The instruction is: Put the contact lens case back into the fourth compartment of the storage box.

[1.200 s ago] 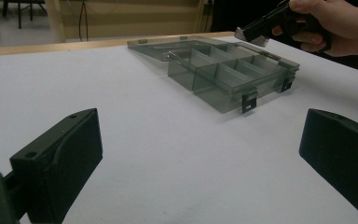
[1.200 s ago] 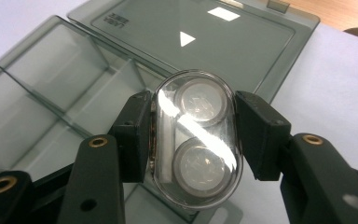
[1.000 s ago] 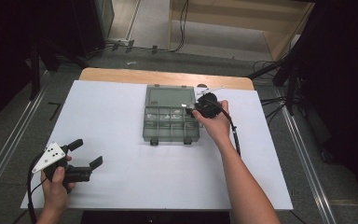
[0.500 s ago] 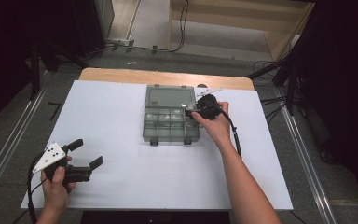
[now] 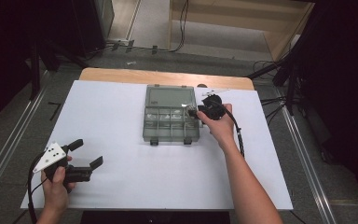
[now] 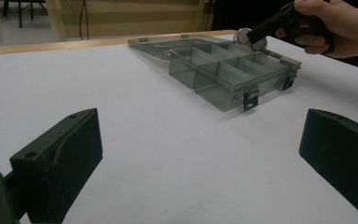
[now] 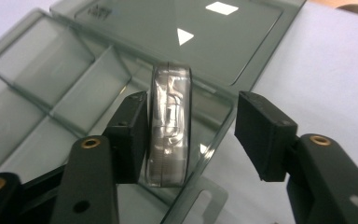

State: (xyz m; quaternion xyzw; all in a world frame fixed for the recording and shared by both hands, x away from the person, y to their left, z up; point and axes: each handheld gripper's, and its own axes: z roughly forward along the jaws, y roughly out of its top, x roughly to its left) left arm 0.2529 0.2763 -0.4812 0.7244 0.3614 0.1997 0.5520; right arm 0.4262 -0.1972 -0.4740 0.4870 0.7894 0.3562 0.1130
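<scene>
On the bench (image 5: 121,116), covered by a white sheet, a grey see-through box (image 5: 171,126) was laid open toward the far middle, its lid (image 5: 171,96) folded flat behind it. The box was divided into compartments by thin walls, and two dark latches were seen on its near wall.

At the right end of the box, the right gripper (image 5: 193,112) was held level over the rightmost compartments, its jaws pointed toward the box. A round clear case (image 7: 170,123) was stood on edge between the jaws. In the right gripper view, the left jaw was seen touching one flat face of the case, while the right jaw was kept apart from the other face by a clear gap. The case was therefore between the jaws but not clamped; the jaws had just been closing. The lower edge of the case was down at the end compartment of the box; whether it was resting on the floor of that compartment could not be told. In the left gripper view, the case (image 6: 250,39) was seen above the far right corner of the box (image 6: 223,70).

Near the front left corner of the bench, the left gripper (image 5: 86,156) was held well apart from the box, jaws spread wide with nothing between them.
</scene>
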